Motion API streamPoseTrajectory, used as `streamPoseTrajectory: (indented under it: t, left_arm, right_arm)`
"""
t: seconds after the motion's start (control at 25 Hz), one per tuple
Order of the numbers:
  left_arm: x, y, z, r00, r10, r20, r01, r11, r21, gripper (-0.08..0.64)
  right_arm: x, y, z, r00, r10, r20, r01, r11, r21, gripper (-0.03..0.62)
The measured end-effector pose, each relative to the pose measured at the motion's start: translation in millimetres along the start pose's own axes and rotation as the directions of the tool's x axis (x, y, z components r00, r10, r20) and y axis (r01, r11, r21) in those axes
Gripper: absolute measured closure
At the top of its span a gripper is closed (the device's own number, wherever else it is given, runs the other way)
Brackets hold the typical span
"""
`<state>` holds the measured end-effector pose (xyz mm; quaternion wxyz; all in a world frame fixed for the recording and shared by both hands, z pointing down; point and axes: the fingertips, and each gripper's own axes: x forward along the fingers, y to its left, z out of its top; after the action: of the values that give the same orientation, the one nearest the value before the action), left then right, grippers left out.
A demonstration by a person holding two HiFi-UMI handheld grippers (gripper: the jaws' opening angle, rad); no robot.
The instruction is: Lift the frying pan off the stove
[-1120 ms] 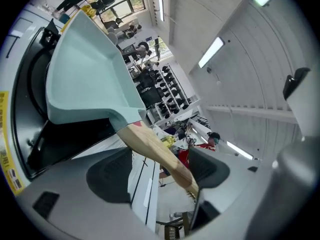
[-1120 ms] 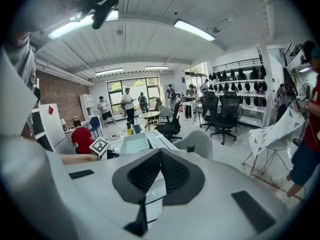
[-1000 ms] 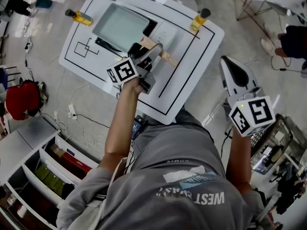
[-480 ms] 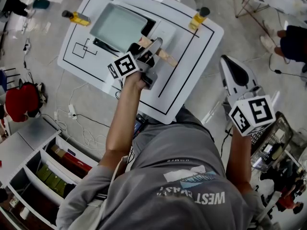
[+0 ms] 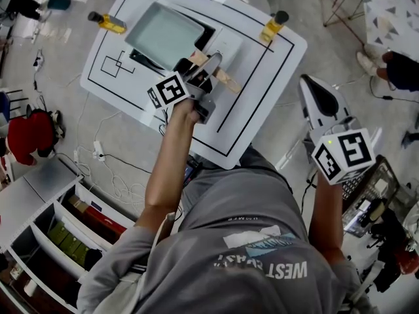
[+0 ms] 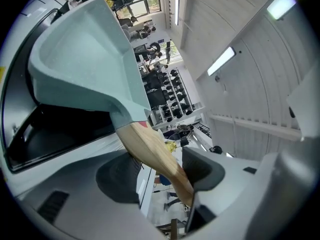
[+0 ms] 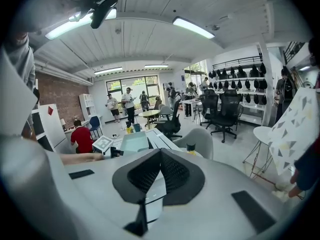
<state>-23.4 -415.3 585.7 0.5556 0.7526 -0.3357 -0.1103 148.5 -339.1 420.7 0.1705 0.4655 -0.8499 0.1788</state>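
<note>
A pale green square frying pan (image 5: 163, 34) sits on the black stove (image 5: 203, 39) on the white table (image 5: 262, 103). Its wooden handle (image 5: 226, 78) points toward me. My left gripper (image 5: 208, 67) is at that handle. In the left gripper view the handle (image 6: 150, 151) runs between the pads of the left gripper (image 6: 162, 174), whose jaws are closing; it lies against the right pad, with a slight gap at the left one. The pan (image 6: 85, 59) fills the upper left there. My right gripper (image 5: 313, 93) hangs shut over the floor to the table's right, holding nothing (image 7: 159, 171).
Two yellow bottles (image 5: 108, 23) (image 5: 273, 26) stand at the table's far corners. Black lines mark the tabletop. A white shelf unit (image 5: 46, 221) stands at lower left, cables (image 5: 111, 169) lie on the floor, and a wire basket (image 5: 373, 195) is at right.
The left gripper has moved slightly forward along the wooden handle, which now lies between its jaws. The right gripper has stayed in place.
</note>
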Motion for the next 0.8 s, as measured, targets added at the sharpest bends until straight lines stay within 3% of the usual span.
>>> streamPoseTrajectory:
  t: [0.24, 0.36, 0.6, 0.8]
  left_arm:
    - [-6, -9, 9, 0.999, -0.027, 0.024, 0.028, 1.000, -0.013, 0.324]
    - [-5, -20, 6, 0.995, -0.093, 0.039, 0.095, 0.993, -0.070, 0.330]
    - [-10, -25, 6, 0.995, -0.092, 0.046, 0.095, 0.992, -0.085, 0.330]
    - [-13, -38, 6, 0.987, -0.143, 0.076, 0.151, 0.981, -0.119, 0.330]
  right_arm:
    - [2, 4, 3, 1.000, 0.016, 0.002, -0.016, 1.000, -0.009, 0.581]
    - [1, 6, 4, 1.000, 0.023, 0.004, -0.023, 1.000, -0.014, 0.581]
    - [1, 6, 7, 0.999, 0.032, 0.008, -0.032, 0.999, -0.024, 0.581]
    - [0, 7, 11, 0.999, 0.045, 0.017, -0.044, 0.998, -0.033, 0.581]
